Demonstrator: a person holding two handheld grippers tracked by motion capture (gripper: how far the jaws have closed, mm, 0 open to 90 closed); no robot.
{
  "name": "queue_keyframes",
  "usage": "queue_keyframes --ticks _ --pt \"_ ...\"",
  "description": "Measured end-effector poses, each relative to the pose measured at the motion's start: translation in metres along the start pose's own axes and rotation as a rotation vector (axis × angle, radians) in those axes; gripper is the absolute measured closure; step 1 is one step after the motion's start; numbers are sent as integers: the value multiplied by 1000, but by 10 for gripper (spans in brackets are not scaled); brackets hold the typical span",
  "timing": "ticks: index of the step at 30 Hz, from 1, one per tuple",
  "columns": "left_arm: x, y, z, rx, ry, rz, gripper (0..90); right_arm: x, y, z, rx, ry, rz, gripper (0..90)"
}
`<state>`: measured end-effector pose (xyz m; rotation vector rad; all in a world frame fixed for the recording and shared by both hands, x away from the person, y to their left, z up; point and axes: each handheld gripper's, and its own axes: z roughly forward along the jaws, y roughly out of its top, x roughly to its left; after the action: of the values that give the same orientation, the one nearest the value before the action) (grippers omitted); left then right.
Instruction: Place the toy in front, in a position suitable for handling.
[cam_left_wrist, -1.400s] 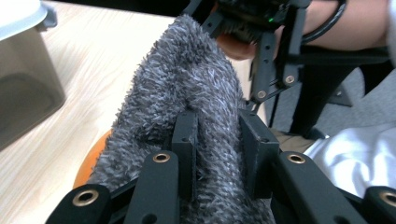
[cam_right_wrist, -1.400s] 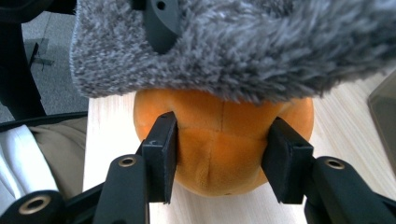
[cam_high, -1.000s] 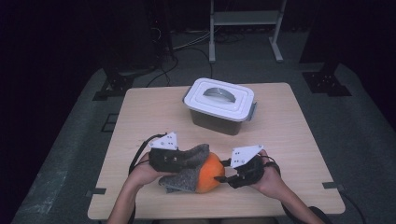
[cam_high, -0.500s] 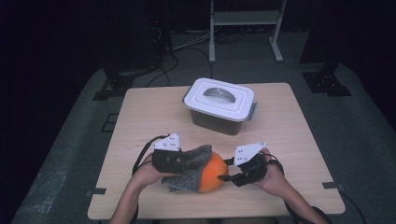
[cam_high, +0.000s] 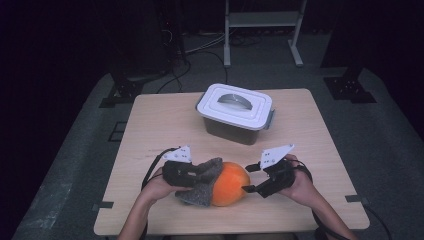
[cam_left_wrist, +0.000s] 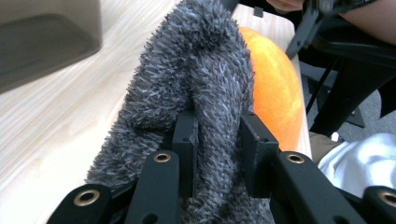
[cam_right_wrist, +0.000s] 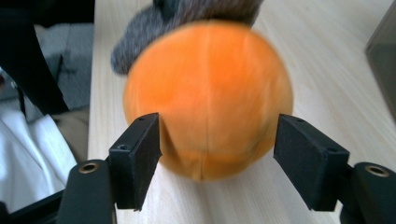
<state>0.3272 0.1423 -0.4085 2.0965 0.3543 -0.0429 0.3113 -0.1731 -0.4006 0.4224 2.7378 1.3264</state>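
Left tongs (cam_left_wrist: 217, 140) clenched on grey fuzzy cloth (cam_left_wrist: 196, 84); right tongs (cam_right_wrist: 217, 149) just opened, released around orange ball (cam_right_wrist: 208, 100). Step: ball half sleeved. Next, I regrip ball, pull cloth over.

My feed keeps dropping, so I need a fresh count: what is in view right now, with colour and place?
plush ball: one, orange, near edge of table, between the grippers
fuzzy cloth: one, grey, draped against the ball's left side
lidded box: one, white lid, dark sides, far middle of table
table: one, light wood
metal stand: one, pale, on floor behind table
left gripper: black, shut on the cloth
right gripper: black, jaws just opened, either side of the ball
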Motion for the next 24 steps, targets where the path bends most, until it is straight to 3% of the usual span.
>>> queue_keyframes --ticks 2,4,8,13,15,20,22,24 --pt "-3 3 4 6 -17 12 706 -1 1 -3 -34 22 34 288" --pt "-9 6 10 6 -60 26 705 -1 1 -1 -42 38 45 276" --pt "-17 10 19 33 -97 53 693 3 0 18 28 56 51 219" --pt "-16 14 18 15 -75 56 693 5 -5 23 27 48 45 267" --pt "-15 14 16 16 -65 58 694 8 -4 22 35 26 -29 303" --pt "-10 15 8 5 -3 42 694 11 0 21 57 8 -132 331" --pt "-9 14 8 9 5 39 694 10 0 21 59 9 -134 332" --pt "-6 8 14 31 -3 21 695 -2 1 20 47 15 -79 333"
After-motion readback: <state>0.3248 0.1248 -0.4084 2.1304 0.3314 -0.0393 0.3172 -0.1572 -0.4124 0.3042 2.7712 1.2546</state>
